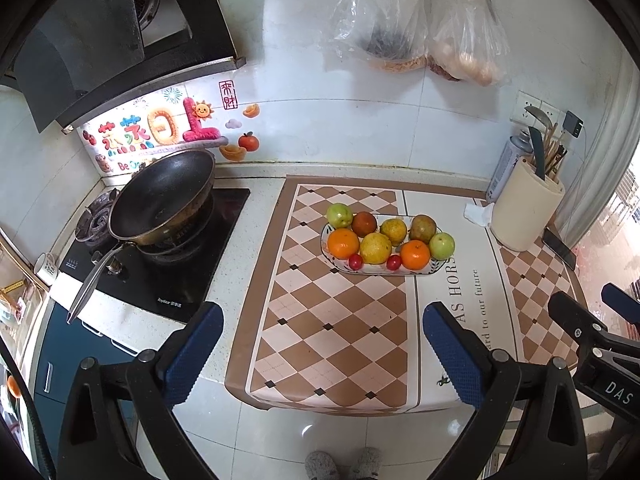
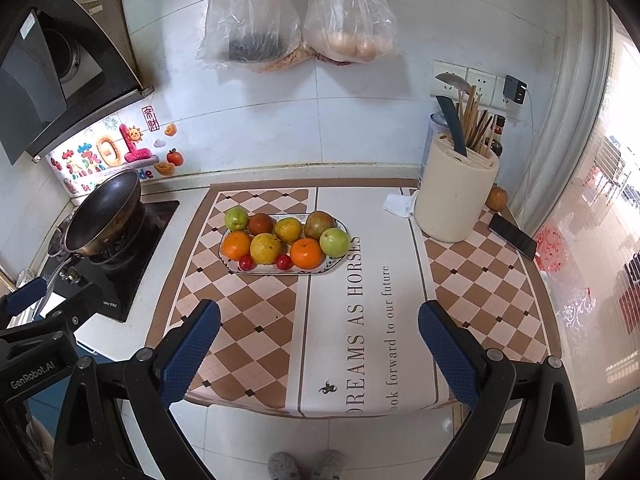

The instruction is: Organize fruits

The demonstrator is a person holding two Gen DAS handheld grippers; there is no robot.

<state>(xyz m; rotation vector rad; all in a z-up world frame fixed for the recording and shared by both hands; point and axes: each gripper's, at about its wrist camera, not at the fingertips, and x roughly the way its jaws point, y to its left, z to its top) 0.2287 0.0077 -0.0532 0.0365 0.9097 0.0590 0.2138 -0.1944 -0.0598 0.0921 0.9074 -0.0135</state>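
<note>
A white oval plate [image 1: 434,270] [image 2: 335,267] sits on the checkered mat [image 1: 328,320] [image 2: 248,320] and holds several fruits: oranges [image 1: 343,243] [image 2: 306,253], green apples [image 1: 442,245] [image 2: 334,242], yellow citrus [image 1: 375,248] [image 2: 265,248], a dark red fruit [image 1: 364,223] and small red fruits [image 1: 355,261] [image 2: 283,261]. A lone brownish fruit [image 2: 496,199] lies behind the utensil holder. My left gripper [image 1: 322,344] is open and empty, well short of the plate. My right gripper [image 2: 319,340] is open and empty, also back from the plate.
A wok [image 1: 162,200] [image 2: 104,208] sits on the stove at left. A cream utensil holder [image 1: 526,212] [image 2: 456,196], a crumpled tissue [image 1: 478,214] [image 2: 398,205] and a phone [image 1: 560,246] [image 2: 512,236] are at right. Plastic bags [image 1: 420,28] [image 2: 296,20] hang on the wall.
</note>
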